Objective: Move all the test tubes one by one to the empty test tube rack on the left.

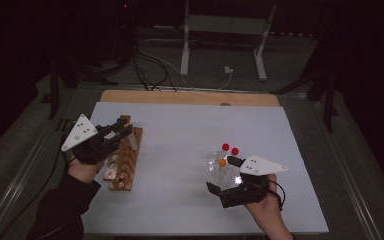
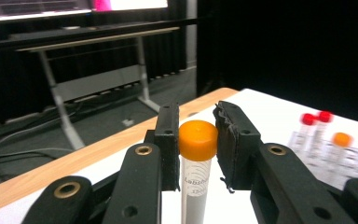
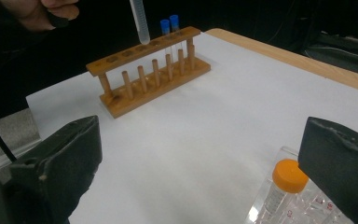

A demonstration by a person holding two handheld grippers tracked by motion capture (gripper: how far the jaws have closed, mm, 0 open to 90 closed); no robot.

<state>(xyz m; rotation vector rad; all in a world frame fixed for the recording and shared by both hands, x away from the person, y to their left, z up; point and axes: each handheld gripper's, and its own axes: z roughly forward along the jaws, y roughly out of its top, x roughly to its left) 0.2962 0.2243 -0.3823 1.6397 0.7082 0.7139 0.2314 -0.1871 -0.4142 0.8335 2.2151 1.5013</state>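
The left tongs (image 2: 198, 154) grip an orange-capped clear plastic tube (image 2: 196, 186) just under its cap, its tip hanging above the wooden tube rack (image 3: 151, 74) holding two blue-capped tubes (image 3: 169, 29). The right tongs (image 3: 200, 168) gape wide, empty, above a clear plastic rack (image 3: 279, 205) with an orange-capped tube (image 3: 286, 179) on the white surface (image 1: 180, 150).

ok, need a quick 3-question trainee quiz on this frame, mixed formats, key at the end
1. True or false: the left gripper holds an orange-capped tube between its jaws.
2. Multiple choice: how many blue-capped tubes stand in the wooden rack? A) none B) two C) four
3. Fill in: the right gripper has its jaws ____, near the clear rack that holds another orange-capped tube.

Key: 1 true; 2 B; 3 open, with nothing held between them.
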